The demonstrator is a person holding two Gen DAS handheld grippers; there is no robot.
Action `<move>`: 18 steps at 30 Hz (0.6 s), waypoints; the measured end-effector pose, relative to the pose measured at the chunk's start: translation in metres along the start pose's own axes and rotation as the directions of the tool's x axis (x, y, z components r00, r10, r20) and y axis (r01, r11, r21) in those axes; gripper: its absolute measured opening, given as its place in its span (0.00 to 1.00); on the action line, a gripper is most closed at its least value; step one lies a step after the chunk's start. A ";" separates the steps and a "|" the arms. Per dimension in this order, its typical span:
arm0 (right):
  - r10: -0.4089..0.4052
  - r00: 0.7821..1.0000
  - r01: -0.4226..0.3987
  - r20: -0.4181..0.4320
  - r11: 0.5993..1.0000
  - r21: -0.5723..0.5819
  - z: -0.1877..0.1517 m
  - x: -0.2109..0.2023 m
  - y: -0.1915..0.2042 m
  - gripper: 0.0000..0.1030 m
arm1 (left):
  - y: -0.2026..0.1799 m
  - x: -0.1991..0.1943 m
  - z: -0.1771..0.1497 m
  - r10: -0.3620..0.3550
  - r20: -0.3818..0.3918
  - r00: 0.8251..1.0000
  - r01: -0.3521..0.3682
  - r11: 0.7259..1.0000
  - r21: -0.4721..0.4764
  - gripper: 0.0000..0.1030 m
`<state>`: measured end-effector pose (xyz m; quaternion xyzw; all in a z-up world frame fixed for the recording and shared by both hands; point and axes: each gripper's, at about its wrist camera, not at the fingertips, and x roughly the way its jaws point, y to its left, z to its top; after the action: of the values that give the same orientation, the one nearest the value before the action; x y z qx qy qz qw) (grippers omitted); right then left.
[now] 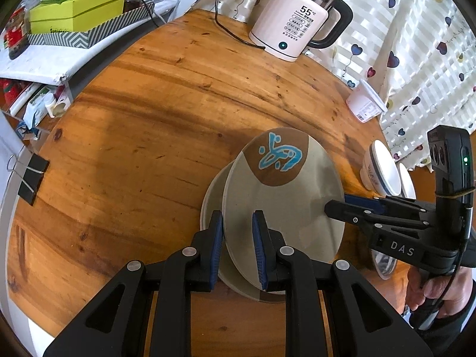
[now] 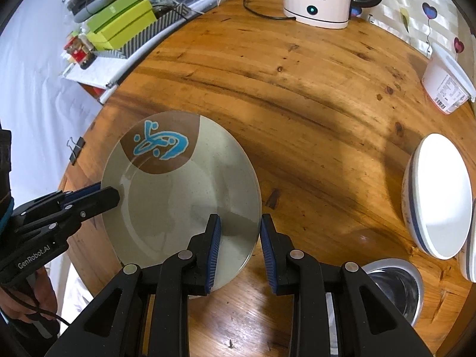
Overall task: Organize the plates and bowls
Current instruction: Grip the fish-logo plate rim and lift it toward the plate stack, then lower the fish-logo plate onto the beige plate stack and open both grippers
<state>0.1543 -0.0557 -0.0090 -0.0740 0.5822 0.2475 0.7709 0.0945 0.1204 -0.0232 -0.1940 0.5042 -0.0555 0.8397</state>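
Table (image 1: pixel 148 95): round, wooden; its rim curves past the left of both grippers, with a black binder clip (image 1: pixel 32 181) clamped on that rim.
Open room: broad bare wood ahead of both pairs of jaws, as far as the kettle (image 1: pixel 293 26) at the far rim; nothing stands on it.
Plates, count two: a grey top plate (image 1: pixel 282 202) with a brown patch and blue figure, tilted above a lower plate (image 1: pixel 212 205) whose rim shows to the left of the left jaws.
Left gripper (image 1: pixel 237 238): jaws narrowly parted, straddling the near-left rim of the top plate and gripping it.
Right gripper (image 2: pixel 241 244): jaws narrowly parted, over the top plate's opposite rim, one finger above the plate and one outside its edge; whether the pads press on it cannot be told.
White bowls, count two: one white bowl (image 2: pixel 437 196) right of the right jaws, a second bowl (image 2: pixel 471 241) cut off at the frame edge just beyond.
Metal bowl (image 2: pixel 398 288), count one: near-right of the right jaws.
White tub (image 2: pixel 446 86), count one: far right, at the table rim beside the curtain (image 1: pixel 416 44).
Green boxes (image 1: pixel 77 9): stacked off the table, far left.
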 end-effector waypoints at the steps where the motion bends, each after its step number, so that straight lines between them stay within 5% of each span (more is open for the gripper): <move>1: -0.001 1.000 0.001 0.000 1.000 -0.003 0.000 0.001 0.001 0.26 | 0.001 0.000 -0.001 0.002 -0.001 1.000 -0.002 1.000 -0.004 0.19; 18: -0.047 0.999 0.048 0.020 0.997 -0.058 -0.003 0.005 0.015 0.29 | -0.009 0.000 -0.018 0.115 0.053 0.992 -0.117 0.992 0.048 0.22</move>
<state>0.1452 -0.0423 -0.0123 -0.1078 0.5656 0.2467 0.7795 0.0795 0.1070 -0.0271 -0.1443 0.4920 -0.0146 0.8585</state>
